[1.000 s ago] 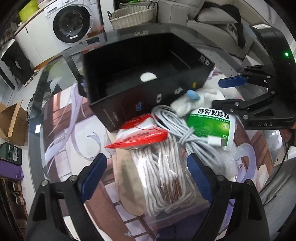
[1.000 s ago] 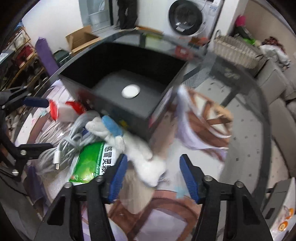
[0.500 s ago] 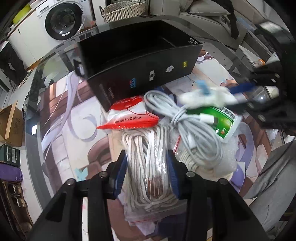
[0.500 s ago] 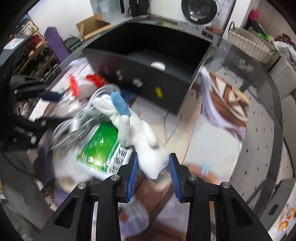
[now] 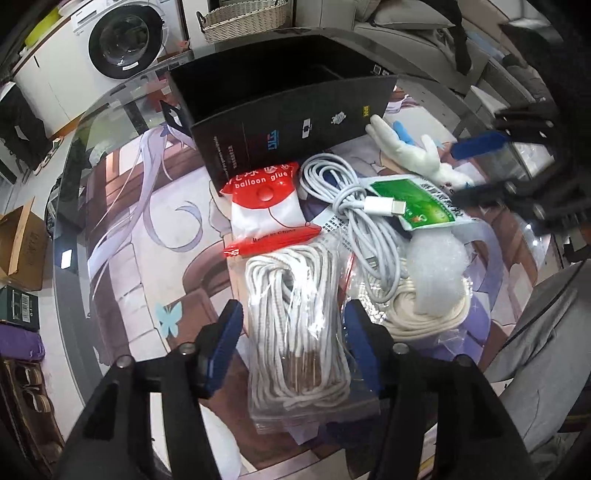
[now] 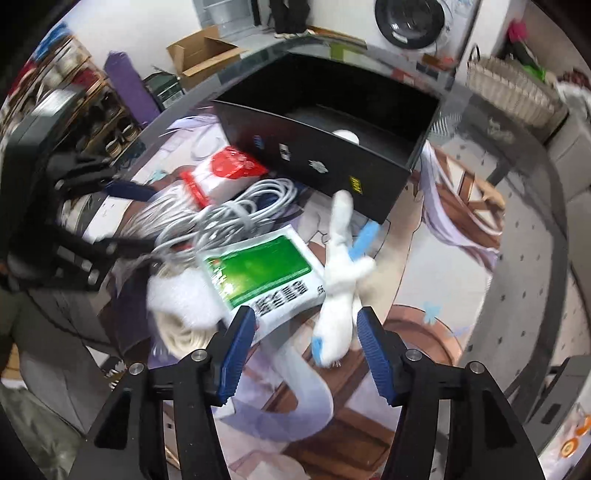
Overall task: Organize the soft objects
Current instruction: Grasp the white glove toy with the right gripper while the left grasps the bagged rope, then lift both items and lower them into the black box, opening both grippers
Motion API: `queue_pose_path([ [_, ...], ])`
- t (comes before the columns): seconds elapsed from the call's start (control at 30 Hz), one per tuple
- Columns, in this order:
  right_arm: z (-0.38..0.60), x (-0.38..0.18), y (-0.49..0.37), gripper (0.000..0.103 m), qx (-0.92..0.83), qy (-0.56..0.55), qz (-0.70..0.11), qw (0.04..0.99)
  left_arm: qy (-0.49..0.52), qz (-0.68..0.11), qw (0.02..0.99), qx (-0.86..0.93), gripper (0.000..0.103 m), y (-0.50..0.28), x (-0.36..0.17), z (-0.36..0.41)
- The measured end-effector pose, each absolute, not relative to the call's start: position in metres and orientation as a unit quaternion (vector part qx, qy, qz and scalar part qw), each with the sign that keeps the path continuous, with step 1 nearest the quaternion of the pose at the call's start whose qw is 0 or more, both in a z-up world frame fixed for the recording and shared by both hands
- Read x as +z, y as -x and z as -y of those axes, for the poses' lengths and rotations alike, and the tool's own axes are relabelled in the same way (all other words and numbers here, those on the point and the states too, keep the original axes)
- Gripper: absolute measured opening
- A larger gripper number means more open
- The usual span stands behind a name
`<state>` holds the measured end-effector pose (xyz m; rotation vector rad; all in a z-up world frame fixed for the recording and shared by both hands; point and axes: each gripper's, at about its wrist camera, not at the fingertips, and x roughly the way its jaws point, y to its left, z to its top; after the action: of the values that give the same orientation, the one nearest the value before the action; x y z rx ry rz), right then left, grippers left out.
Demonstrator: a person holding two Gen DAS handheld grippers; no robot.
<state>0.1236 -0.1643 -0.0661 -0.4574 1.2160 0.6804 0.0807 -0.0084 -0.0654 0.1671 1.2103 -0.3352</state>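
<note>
A white plush toy with blue parts point(image 6: 341, 280) lies on the table between the jaws of my open right gripper point(image 6: 306, 350); it also shows in the left wrist view point(image 5: 413, 155). My left gripper point(image 5: 293, 347) is open around a bag of white cord point(image 5: 299, 325). Close by lie a red balloon-glue pack point(image 5: 266, 206), a coiled grey cable point(image 5: 351, 199), a green sachet point(image 6: 266, 269) and a cream rope coil point(image 5: 428, 310). A black open box point(image 6: 332, 140) stands behind the pile.
The round glass table point(image 5: 122, 206) has a printed mat. A washing machine point(image 5: 122, 40), a wicker basket point(image 5: 243, 22) and a sofa point(image 5: 413, 40) stand beyond it. A cardboard box point(image 6: 199, 51) is on the floor.
The right gripper was shut on the plush toy and has opened; the toy now rests on the table. The left gripper has opened wider around the bag of cord.
</note>
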Motion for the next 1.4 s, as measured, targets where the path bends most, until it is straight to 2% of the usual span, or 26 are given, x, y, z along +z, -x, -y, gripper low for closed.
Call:
queue_pose_path([
  [0.13, 0.173, -0.079, -0.151, 0.059, 0.285, 0.193, -0.567, 0.748, -0.071, -0.576, 0.801, -0.149, 0.06, -0.082, -0.072, 0.004],
  [0.23, 0.177, -0.088, -0.158, 0.052, 0.271, 0.183, -0.571, 0.753, -0.071, -0.581, 0.797, -0.145, 0.06, -0.08, -0.077, 0.001],
  [0.27, 0.176, -0.091, -0.155, 0.051, 0.276, 0.186, -0.571, 0.751, -0.072, -0.583, 0.796, -0.145, 0.054, -0.078, -0.078, 0.0],
  [0.3, 0.174, -0.092, -0.153, 0.047, 0.278, 0.19, -0.567, 0.752, -0.074, -0.584, 0.795, -0.148, 0.048, -0.078, -0.079, 0.0],
  [0.33, 0.174, -0.091, -0.151, 0.032, 0.276, 0.193, -0.563, 0.755, -0.077, -0.582, 0.796, -0.148, 0.045, -0.078, -0.078, 0.002],
  [0.37, 0.173, -0.093, -0.15, 0.024, 0.276, 0.196, -0.563, 0.754, -0.08, -0.581, 0.796, -0.148, 0.041, -0.077, -0.078, 0.002],
  [0.47, 0.16, -0.098, -0.144, 0.023, 0.272, 0.233, -0.551, 0.754, -0.08, -0.575, 0.801, -0.147, 0.035, -0.075, -0.074, 0.003],
  [0.67, 0.156, -0.097, -0.13, 0.023, 0.269, 0.244, -0.542, 0.758, -0.082, -0.556, 0.812, -0.154, 0.03, -0.069, -0.061, 0.0],
  [0.93, 0.16, -0.07, -0.118, 0.023, 0.284, 0.217, -0.497, 0.791, -0.072, -0.468, 0.867, -0.154, 0.029, -0.057, -0.013, -0.011],
  [1.13, 0.153, -0.023, -0.096, 0.023, 0.31, 0.166, -0.383, 0.854, -0.049, -0.341, 0.93, -0.127, 0.029, -0.045, 0.031, -0.023],
  [1.4, 0.154, 0.03, -0.055, 0.023, 0.318, 0.099, -0.224, 0.916, -0.032, -0.215, 0.97, -0.11, 0.029, -0.021, 0.064, -0.036],
])
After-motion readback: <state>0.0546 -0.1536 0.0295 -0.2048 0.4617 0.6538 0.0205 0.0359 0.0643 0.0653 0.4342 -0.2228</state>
